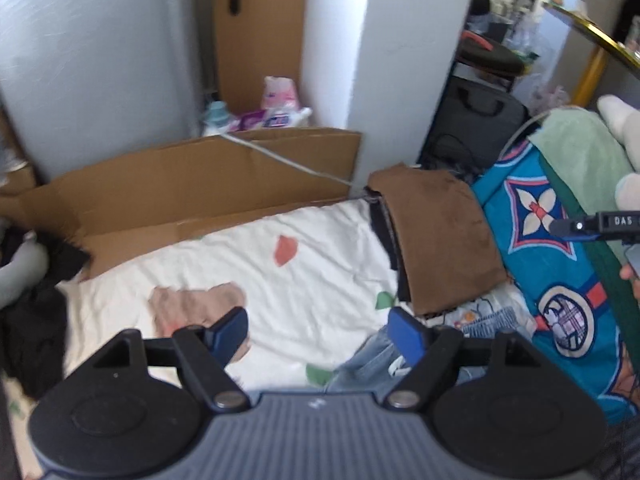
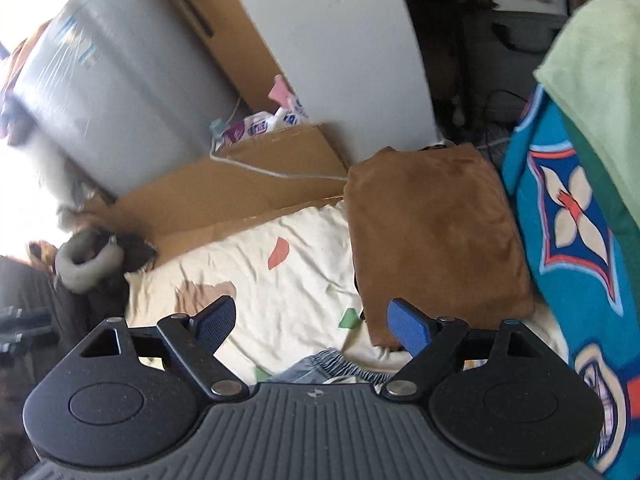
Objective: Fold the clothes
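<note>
A folded brown garment (image 1: 440,236) lies on top of a stack of dark folded clothes at the right side of the white patterned bedsheet (image 1: 280,272); the same brown garment (image 2: 436,236) fills the right wrist view's centre right. A light blue denim piece (image 1: 376,364) lies under my left gripper (image 1: 318,334), which hangs open above the sheet with nothing between its fingers. My right gripper (image 2: 312,326) is open too, above the sheet, its right pad (image 2: 408,326) over the brown garment's near edge. The denim piece (image 2: 324,366) shows just below it.
A blue patterned blanket (image 1: 560,272) with a green towel (image 1: 580,140) rises at the right. Flattened cardboard (image 1: 192,192) and a white cable line the bed's far edge. Dark clothes (image 1: 36,320) are heaped at the left. A grey appliance (image 1: 92,60) stands behind.
</note>
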Motion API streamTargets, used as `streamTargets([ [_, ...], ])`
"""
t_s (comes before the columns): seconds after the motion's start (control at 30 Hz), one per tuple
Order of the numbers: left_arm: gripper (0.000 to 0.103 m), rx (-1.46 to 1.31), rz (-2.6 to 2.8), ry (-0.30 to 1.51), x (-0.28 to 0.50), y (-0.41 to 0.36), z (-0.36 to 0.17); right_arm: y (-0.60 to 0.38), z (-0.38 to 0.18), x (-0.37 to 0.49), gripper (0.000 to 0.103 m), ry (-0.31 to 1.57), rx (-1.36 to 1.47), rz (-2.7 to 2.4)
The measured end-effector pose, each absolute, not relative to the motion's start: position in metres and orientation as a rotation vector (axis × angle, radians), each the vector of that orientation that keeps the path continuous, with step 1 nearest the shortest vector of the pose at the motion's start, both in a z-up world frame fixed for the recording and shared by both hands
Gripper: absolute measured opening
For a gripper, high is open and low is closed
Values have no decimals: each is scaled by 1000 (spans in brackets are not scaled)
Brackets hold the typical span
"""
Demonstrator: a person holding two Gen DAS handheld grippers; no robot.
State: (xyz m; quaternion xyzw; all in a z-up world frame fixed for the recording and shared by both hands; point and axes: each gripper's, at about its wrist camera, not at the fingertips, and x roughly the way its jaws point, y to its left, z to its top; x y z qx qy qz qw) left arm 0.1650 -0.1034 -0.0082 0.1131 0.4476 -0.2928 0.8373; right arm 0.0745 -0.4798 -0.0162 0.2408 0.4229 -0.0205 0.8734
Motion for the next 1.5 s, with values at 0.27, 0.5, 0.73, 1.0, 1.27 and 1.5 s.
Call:
streamTargets([
  [0.27,78,304,-735,978,202,-147,-91,-504,-84,62,88,911,575,-187],
  [0.5,69,316,-844,1045,216,-177,-166,-513,-134,34,87,899,440,-384],
  [0.73,50,299,-860,1132,219,-173,-239,-510,-210,-3,75,905,296,-516],
  [1.0,44,315,-904,1123,232,-171,-270,-522,-256,-16,69,929,255,-482],
  [1.27,33,215,-929,1197,257,-192,-305,-530,-267,-9,69,964,204,-488],
  [1.5,34,188,-990,1264,252,-216,-333,-542,-281,-13,69,1016,211,-518],
])
